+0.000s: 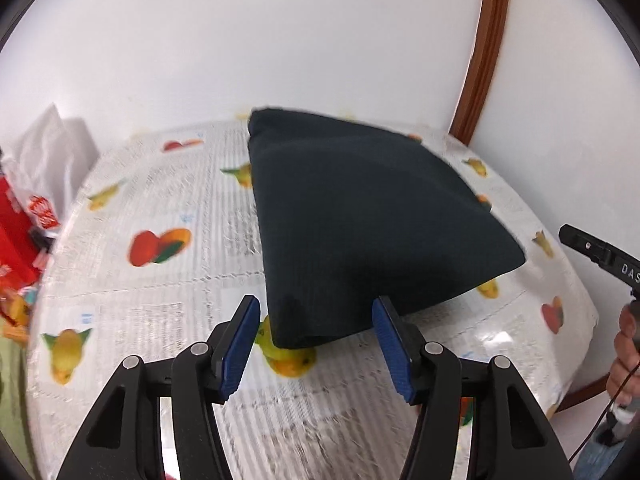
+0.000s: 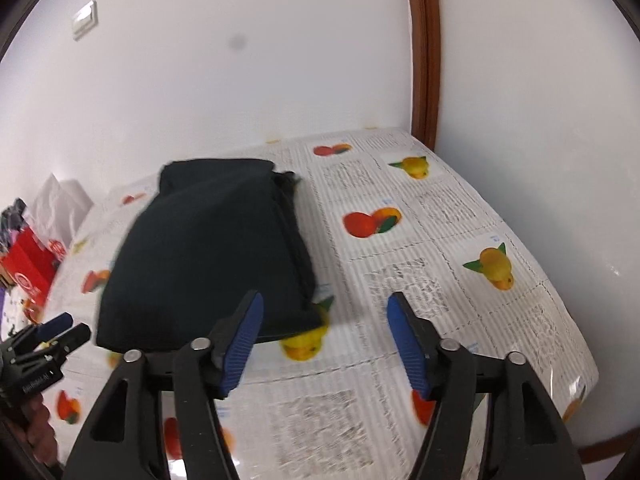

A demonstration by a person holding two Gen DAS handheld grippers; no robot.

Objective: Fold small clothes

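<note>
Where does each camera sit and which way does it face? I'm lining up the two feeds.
Left wrist: on the left gripper, looking forward over the table at the near edge of the folded dark cloth; its own open blue-padded fingers show, plus the right gripper and hand at the right edge.
Right wrist: on the right gripper, facing the same table and wall, cloth to its left; open fingers show, left gripper at the left edge.
Both share the cloth, fruit-print tablecloth, wooden trim and red packet.

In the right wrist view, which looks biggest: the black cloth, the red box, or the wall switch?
1. Black cloth
2. Red box, partly cut off at the edge
3. Wall switch

The switch is farthest away, so its true size is unsure.
</note>
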